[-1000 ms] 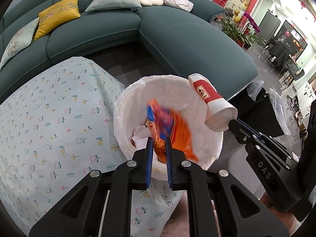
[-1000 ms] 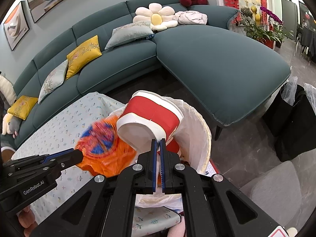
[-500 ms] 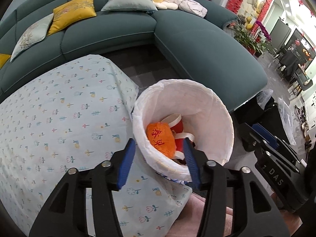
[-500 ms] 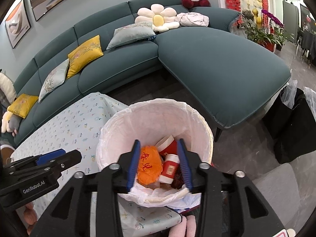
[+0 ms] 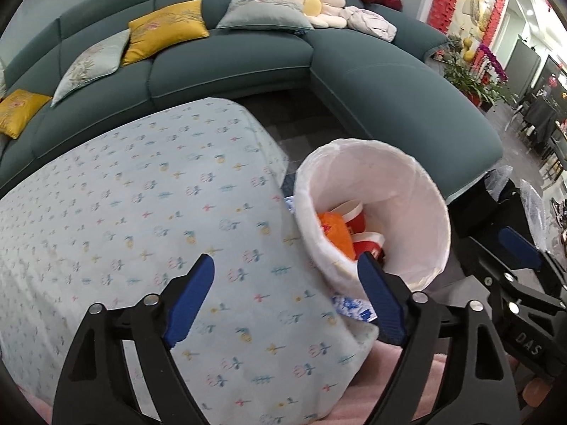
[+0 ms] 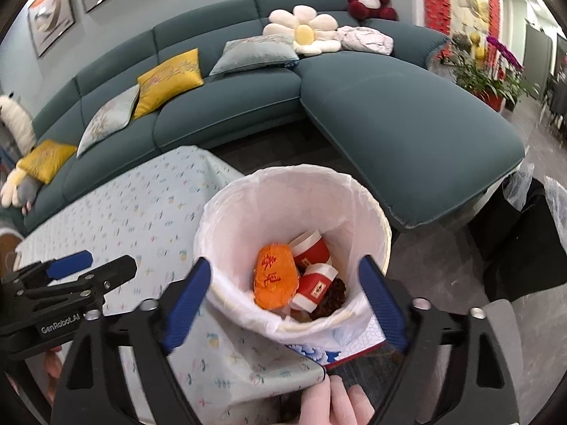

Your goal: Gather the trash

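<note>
While both tongs, left and right, are opening empty, we lift clear of the bin at lower centre

Cups, wrapper in bin

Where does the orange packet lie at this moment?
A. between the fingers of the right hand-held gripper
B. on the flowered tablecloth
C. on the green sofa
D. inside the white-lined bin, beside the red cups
D: the orange packet rests at the bottom of the white-lined bin, next to the red cups.
</note>
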A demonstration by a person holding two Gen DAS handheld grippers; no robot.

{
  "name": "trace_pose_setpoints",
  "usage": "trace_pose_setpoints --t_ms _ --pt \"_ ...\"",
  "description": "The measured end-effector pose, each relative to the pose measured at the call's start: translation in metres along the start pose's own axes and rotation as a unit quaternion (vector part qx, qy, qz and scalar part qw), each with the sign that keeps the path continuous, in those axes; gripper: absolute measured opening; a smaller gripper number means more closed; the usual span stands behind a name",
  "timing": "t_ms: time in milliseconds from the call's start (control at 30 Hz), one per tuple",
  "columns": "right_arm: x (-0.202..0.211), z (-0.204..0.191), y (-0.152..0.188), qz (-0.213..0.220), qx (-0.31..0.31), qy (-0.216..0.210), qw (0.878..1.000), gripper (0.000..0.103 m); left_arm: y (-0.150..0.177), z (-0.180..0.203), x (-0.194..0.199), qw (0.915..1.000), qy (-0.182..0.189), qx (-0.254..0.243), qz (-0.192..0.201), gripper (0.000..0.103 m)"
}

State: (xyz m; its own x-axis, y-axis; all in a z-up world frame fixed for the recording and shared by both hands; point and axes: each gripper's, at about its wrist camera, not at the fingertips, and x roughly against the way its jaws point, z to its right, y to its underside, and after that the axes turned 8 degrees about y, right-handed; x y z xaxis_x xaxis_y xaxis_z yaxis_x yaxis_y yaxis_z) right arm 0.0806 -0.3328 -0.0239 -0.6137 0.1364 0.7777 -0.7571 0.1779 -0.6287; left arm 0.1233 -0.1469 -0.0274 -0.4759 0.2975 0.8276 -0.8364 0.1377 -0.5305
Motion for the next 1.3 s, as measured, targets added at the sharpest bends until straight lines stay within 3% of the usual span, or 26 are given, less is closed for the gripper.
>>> trace_pose_setpoints --t_ms 100,167,633,1300 --pt "0.005 -0.008 0.008 0.001 0.019 0.01 1.0 0.087 0.007 -0.007 0.003 0.9999 -0.009 0.009 -0.002 0.083" --pt "0.008 -0.011 0.013 0.001 0.031 0.008 0.999 0.096 0.013 -0.012 0.008 0.9997 -0.016 0.018 0.001 0.086" --pt "0.009 -0.022 0.019 0.004 0.055 0.022 0.998 0.096 0.025 -0.028 0.021 0.9982 -0.047 0.036 0.01 0.088" --pt "0.0 -0.016 0.021 -0.016 0.041 0.025 0.999 0.096 0.027 -0.016 0.011 0.9982 -0.05 0.033 0.003 0.088"
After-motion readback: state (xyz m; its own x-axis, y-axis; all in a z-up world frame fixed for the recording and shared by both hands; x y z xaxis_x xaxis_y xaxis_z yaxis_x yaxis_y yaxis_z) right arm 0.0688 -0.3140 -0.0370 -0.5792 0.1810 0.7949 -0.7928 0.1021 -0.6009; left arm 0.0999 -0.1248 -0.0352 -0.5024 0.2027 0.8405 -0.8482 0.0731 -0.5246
